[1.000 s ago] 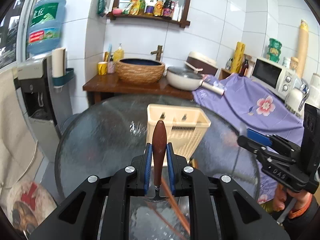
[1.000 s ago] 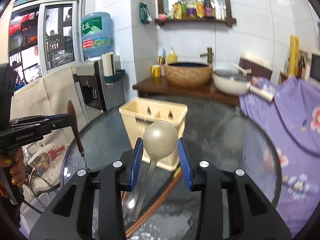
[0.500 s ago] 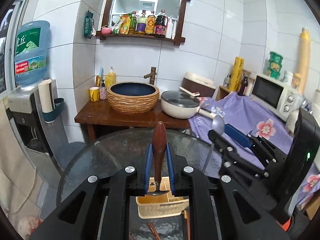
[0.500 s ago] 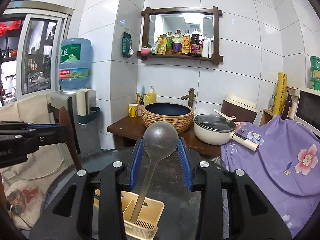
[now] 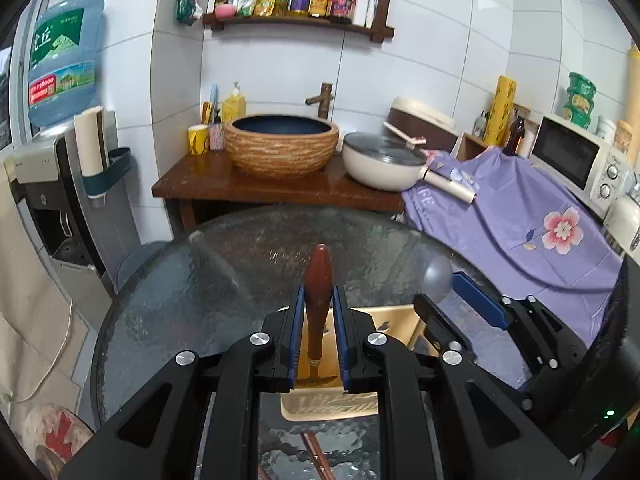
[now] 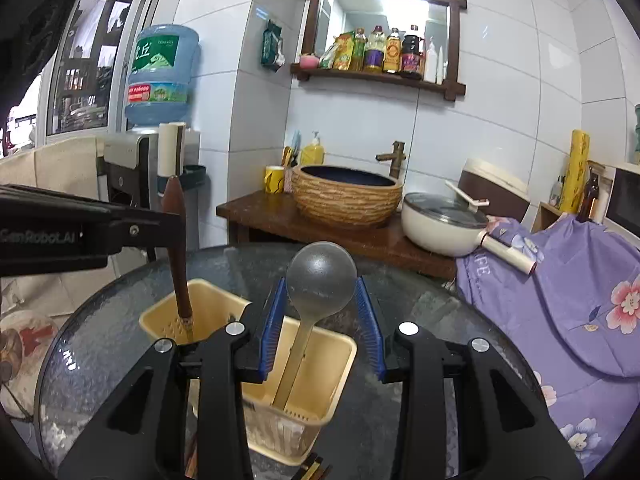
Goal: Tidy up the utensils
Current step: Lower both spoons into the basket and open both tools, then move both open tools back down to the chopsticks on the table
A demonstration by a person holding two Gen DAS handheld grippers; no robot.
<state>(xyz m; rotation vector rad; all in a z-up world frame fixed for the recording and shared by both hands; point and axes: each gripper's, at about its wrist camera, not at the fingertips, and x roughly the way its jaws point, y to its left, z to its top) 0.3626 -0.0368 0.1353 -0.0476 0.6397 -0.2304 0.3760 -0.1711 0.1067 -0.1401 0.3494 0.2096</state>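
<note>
Overhead, left gripper (image 5: 319,312): we held it clamped on a utensil with a reddish-brown wooden handle (image 5: 318,300), blue pads pressed against both sides of the grip.
Wooden-handled utensil: upright, handle end up; in the right wrist view its metal neck (image 6: 187,326) dipped into the left compartment of the caddy. We could not make out what kind of head it had.
Right gripper (image 6: 322,312): we kept it closed on a grey metal ladle (image 6: 320,286), the round bowl sitting up between the blue pads (image 6: 274,320).
Ladle: bowl up, flat handle slanting down into the right compartment of the caddy, its tip on or near the slotted floor; we could not tell which.
Caddy: cream-yellow rectangular plastic utensil basket (image 6: 340,364) with two compartments and perforated floors, standing on the table below both grippers.
Table: round textured dark glass tabletop (image 5: 192,288).
Loose items: brown chopsticks (image 5: 316,454) lay on the glass just in front of the caddy, near the lower edge of the left wrist view.
Spacing: both grippers hung side by side above the caddy, close but not touching.
Background: woven-look basin (image 6: 346,196) on a wooden stand, white lidded pan (image 6: 442,222) beside it, purple floral cloth (image 6: 560,280) to the right.
</note>
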